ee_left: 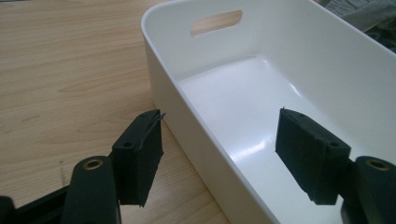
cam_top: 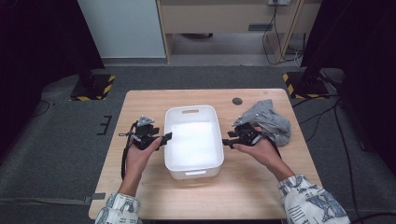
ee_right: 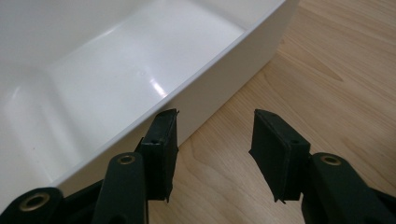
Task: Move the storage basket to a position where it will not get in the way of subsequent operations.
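- High view: a light wooden table (cam_top: 154, 196) stands on grey carpet, with a pale wall panel and a wooden cabinet beyond it and black stands with yellow-striped feet at either side. A white tub (cam_top: 193, 173) sits mid-table, long side running away from the person. The left gripper (cam_top: 159, 137) is just beside the tub's left wall, the right gripper (cam_top: 229, 140) just beside its right wall. A crumpled grey cloth (cam_top: 273, 119) lies to the right of the tub, behind the right gripper.
- Left gripper view: the jaws stand spread and straddle the tub's near wall (ee_left: 187, 121), one pad outside over the wood, the other inside over the tub's floor; neither pad presses the wall. The tub is glossy, empty, with a slot handle at its far end.
- Right gripper view: the jaws are apart with nothing between them but bare wood; one pad (ee_right: 161, 140) sits right at the tub's outer wall (ee_right: 224, 79), though I cannot tell whether it touches.
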A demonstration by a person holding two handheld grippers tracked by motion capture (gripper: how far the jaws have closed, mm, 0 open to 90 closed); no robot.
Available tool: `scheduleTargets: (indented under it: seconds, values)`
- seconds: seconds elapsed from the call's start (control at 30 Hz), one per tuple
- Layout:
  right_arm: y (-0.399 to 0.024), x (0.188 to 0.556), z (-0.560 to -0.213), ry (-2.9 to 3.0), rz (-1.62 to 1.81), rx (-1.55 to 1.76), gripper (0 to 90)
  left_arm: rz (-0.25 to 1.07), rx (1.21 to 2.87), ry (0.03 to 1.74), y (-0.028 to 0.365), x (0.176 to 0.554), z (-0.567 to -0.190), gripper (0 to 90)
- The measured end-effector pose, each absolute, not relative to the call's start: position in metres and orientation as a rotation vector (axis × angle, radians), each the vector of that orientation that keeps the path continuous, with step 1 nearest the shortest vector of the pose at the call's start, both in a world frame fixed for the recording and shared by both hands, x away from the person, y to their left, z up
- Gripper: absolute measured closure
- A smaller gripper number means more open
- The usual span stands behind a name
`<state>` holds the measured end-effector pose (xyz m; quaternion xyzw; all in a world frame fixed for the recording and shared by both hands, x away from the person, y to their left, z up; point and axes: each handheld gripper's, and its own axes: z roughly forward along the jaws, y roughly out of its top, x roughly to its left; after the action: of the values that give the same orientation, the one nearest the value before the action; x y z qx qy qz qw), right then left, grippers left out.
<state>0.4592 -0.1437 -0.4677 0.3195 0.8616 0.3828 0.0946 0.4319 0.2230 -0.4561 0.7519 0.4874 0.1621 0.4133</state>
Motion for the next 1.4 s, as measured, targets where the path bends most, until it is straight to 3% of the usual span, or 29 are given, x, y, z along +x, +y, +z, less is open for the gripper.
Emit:
scheduleTargets:
  seconds: [0.13, 0.33, 0.73, 0.97, 1.4]
  values:
    - [-0.131, 0.461, -0.471, 2.556, 1.152, 0.938, 49.6, 0.411, 1.88, 1.245, 0.228, 0.434, -0.46, 35.0]
    - [-0.125, 0.463, -0.475, 2.548, 1.096, 0.927, 45.2, 0.416, 1.888, 1.265, 0.231, 0.437, -0.47, 46.4]
    - [-0.171, 0.436, -0.477, 2.401, 1.212, 1.024, 41.9, 0.457, 1.883, 1.286, 0.226, 0.442, -0.476, 69.1]
    - [-0.184, 0.434, -0.479, 2.38, 1.234, 1.07, 36.6, 0.507, 1.869, 1.3, 0.227, 0.439, -0.476, 72.5]
    - [-0.197, 0.433, -0.488, 2.361, 1.227, 1.128, 36.3, 0.524, 1.823, 1.349, 0.243, 0.437, -0.475, 74.3]
